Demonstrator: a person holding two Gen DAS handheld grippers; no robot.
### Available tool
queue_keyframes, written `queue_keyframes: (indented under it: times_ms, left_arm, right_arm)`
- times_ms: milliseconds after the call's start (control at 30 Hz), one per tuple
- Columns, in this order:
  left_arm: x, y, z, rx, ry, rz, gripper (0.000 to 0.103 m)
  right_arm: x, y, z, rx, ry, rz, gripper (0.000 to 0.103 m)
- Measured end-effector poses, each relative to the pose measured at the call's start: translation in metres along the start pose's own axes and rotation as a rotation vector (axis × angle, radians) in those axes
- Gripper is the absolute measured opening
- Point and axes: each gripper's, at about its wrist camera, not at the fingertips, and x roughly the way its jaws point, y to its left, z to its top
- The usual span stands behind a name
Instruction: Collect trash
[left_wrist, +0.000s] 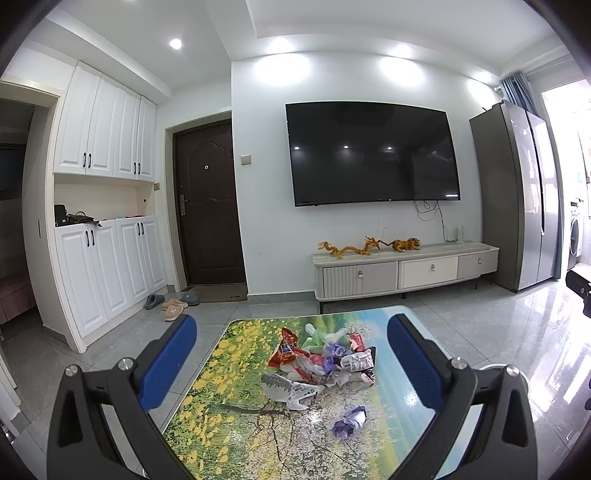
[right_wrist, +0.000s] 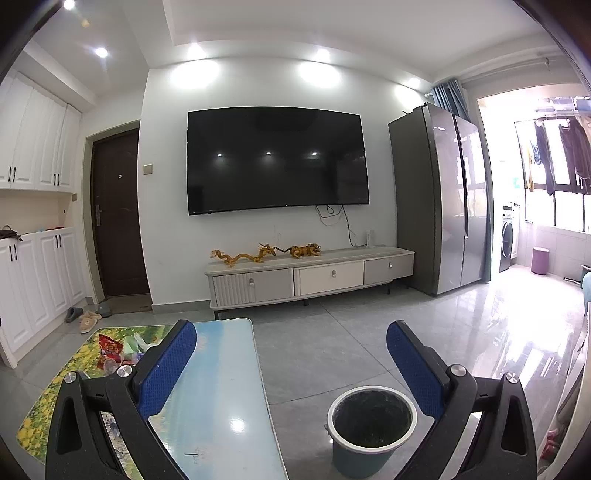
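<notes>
Ahead of my left tongs (left_wrist: 291, 363), on the table (left_wrist: 236, 435), lay the trash: a heap of wrappers (left_wrist: 325, 358) between the spread blue pads (left_wrist: 168, 365), with a white netted wrapper (left_wrist: 290, 387) at its near edge. A purple wrapper (left_wrist: 349, 421) sat apart from the heap, nearer to me and a little right. These tongs gaped wide and held nothing.

My right tongs (right_wrist: 291, 363) were spread wide too, and empty. Between their pads and low down stood the bin (right_wrist: 371, 428) on the floor, its dark liner open to me, just right of the table's edge. Past my left pad (right_wrist: 168, 363) I could see part of the heap, a red wrapper (right_wrist: 109, 350) plainest. Far ahead of both hung the TV (right_wrist: 277, 158).
</notes>
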Motion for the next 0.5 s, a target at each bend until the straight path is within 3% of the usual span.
queue_keyframes:
  times_ms: [200, 333, 500]
  left_arm:
    - [0.01, -0.004, -0.002, 0.013, 0.027, -0.021, 0.103]
    - [0.026, -0.005, -0.005, 0.016, 0.098, -0.066, 0.103]
    - [0.052, 0.012, -0.012, -0.014, 0.164, -0.075, 0.103]
  right_arm:
    - [0.009, 0.0, -0.003, 0.005, 0.009, 0.0, 0.103]
    - [0.017, -0.001, -0.008, -0.019, 0.011, 0.006, 0.103]
    - [0.041, -0.002, -0.014, -0.017, 0.098, 0.022, 0.103]
